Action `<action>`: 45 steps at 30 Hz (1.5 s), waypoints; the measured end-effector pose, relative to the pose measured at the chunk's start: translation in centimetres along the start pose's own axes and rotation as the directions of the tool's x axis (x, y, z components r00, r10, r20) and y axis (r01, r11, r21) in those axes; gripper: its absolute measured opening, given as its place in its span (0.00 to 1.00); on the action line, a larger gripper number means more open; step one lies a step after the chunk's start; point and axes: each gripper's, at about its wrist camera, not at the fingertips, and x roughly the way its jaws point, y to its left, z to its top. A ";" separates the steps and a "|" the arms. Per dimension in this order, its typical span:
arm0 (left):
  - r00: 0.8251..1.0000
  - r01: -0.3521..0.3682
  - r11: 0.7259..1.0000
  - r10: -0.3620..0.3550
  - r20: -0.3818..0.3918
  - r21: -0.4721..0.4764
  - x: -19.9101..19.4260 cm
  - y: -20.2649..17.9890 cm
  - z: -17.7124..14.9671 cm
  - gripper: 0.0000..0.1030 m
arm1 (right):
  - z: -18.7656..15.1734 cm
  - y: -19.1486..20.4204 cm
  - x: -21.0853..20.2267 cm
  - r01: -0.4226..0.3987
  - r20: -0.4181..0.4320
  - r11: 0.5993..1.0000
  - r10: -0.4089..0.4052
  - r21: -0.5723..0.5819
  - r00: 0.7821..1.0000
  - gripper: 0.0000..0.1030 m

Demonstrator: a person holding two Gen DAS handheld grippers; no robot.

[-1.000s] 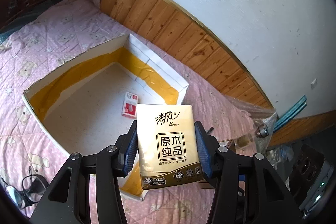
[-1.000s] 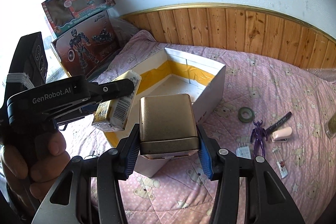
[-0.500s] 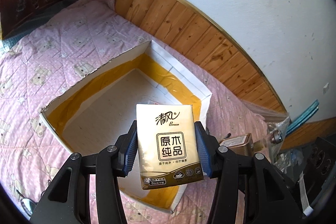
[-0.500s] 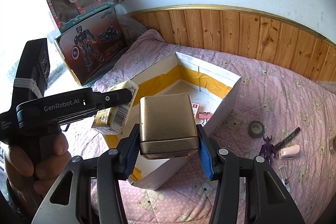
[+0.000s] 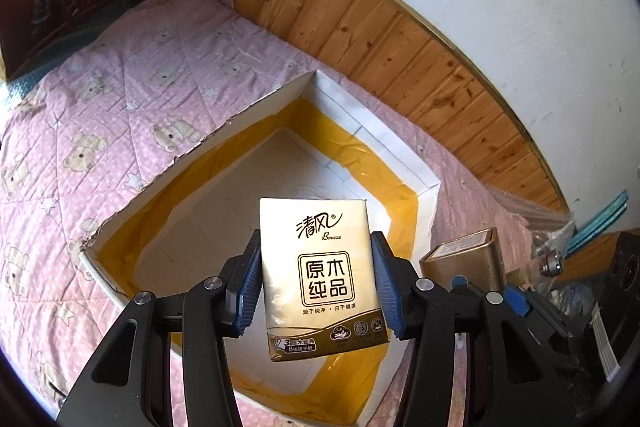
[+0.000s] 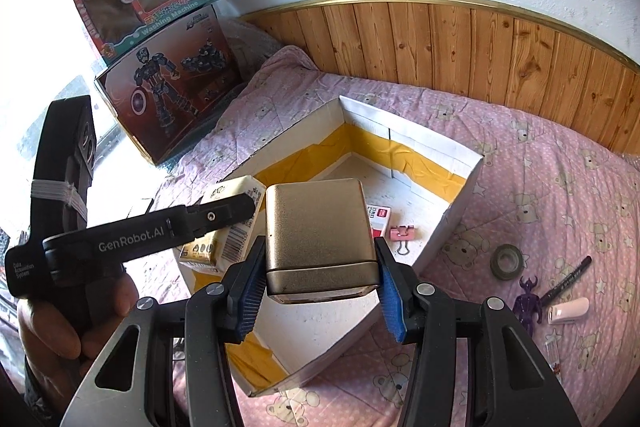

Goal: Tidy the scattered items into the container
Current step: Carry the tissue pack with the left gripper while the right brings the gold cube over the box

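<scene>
My left gripper (image 5: 316, 283) is shut on a gold tissue pack (image 5: 320, 275), held over the open white box with yellow tape inside (image 5: 224, 131). My right gripper (image 6: 320, 283) is shut on a gold metal tin (image 6: 320, 235), hovering above the same box (image 6: 452, 223) near its front corner. From the right wrist view the left gripper (image 6: 224, 215) and its tissue pack (image 6: 224, 231) hang at the box's left side, held by a person's hand (image 6: 56, 331). The tin (image 5: 468, 259) also shows at the right of the left wrist view. A small red-and-white box (image 6: 378, 221) and a pink binder clip (image 6: 402, 235) lie inside.
On the pink bear-print quilt (image 6: 560, 195) right of the box lie a tape roll (image 6: 506, 261), a purple figure (image 6: 528, 303), a black pen (image 6: 568, 277) and a pale pink stapler (image 6: 568, 310). Toy boxes (image 6: 160, 83) lean against the back-left wall; wood panelling (image 6: 460, 43) runs behind.
Both grippers have moved in over the box with their loads; the box now sits closer and more central in both views. The red-and-white box and pink clip came into the right wrist view.
</scene>
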 end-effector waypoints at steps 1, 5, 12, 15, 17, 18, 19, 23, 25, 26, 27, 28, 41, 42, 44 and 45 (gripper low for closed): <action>1.000 -0.003 1.000 0.003 -0.003 -0.001 0.1 0.1 0.1 0.51 | 0.3 -0.1 0.3 -0.001 -0.005 1.000 0.001 0.001 1.000 0.50; 0.999 -0.020 1.000 0.020 -0.025 -0.008 1.2 0.5 0.7 0.51 | 1.3 -0.3 1.1 -0.006 -0.020 1.000 0.006 -0.001 1.000 0.50; 0.997 -0.046 0.998 0.044 -0.070 -0.032 3.2 1.3 1.5 0.51 | 3.2 -1.1 3.1 -0.022 -0.064 0.999 0.025 0.035 0.998 0.50; 0.995 -0.063 0.997 0.060 -0.084 -0.035 3.8 1.4 1.5 0.51 | 4.2 -1.4 4.1 -0.028 -0.090 0.998 0.032 0.051 0.995 0.50; 0.993 -0.076 0.997 0.073 -0.091 -0.033 4.1 1.5 1.6 0.51 | 4.9 -1.7 4.7 -0.033 -0.104 0.997 0.040 0.069 0.994 0.50; 0.992 -0.083 0.996 0.080 -0.094 -0.033 4.3 1.5 1.7 0.51 | 5.3 -1.9 5.1 -0.036 -0.113 0.996 0.044 0.077 0.993 0.50; 0.992 -0.087 0.996 0.084 -0.096 -0.033 4.4 1.6 1.7 0.51 | 5.6 -2.0 5.5 -0.039 -0.122 0.996 0.049 0.083 0.991 0.50; 0.989 -0.105 0.994 0.101 -0.106 -0.037 4.8 1.8 1.9 0.51 | 6.8 -2.3 7.3 -0.040 -0.157 0.993 0.057 0.109 0.986 0.50; 0.988 -0.101 0.994 0.095 -0.119 -0.047 5.1 2.0 1.9 0.51 | 7.2 -2.5 8.4 -0.039 -0.178 0.992 0.061 0.124 0.982 0.50; 0.988 -0.097 0.994 0.090 -0.127 -0.051 5.3 2.0 1.9 0.51 | 7.3 -2.6 8.9 -0.037 -0.185 0.990 0.062 0.135 0.981 0.50; 0.987 -0.096 0.994 0.088 -0.134 -0.054 5.5 2.0 1.9 0.51 | 7.5 -2.6 9.3 -0.036 -0.191 0.989 0.063 0.141 0.980 0.50; 0.987 -0.096 0.994 0.088 -0.138 -0.055 5.6 2.0 1.8 0.51 | 7.7 -2.7 9.9 -0.035 -0.200 0.989 0.064 0.146 0.978 0.50; 0.972 -0.162 0.982 0.140 -0.190 -0.100 8.0 3.3 2.8 0.52 | 10.4 -2.2 16.4 0.051 -0.298 0.994 -0.020 0.095 0.954 0.50; 0.970 -0.167 0.981 0.145 -0.194 -0.102 8.1 3.4 2.8 0.52 | 10.5 -2.2 16.9 0.053 -0.303 0.994 -0.023 0.093 0.953 0.50; 0.969 -0.171 0.980 0.148 -0.199 -0.102 8.2 3.3 2.9 0.52 | 10.5 -2.0 17.7 0.059 -0.310 0.994 -0.029 0.088 0.950 0.50; 0.968 -0.175 0.980 0.153 -0.198 -0.098 8.3 3.3 3.0 0.52 | 10.6 -2.0 18.1 0.062 -0.314 0.994 -0.032 0.085 0.949 0.50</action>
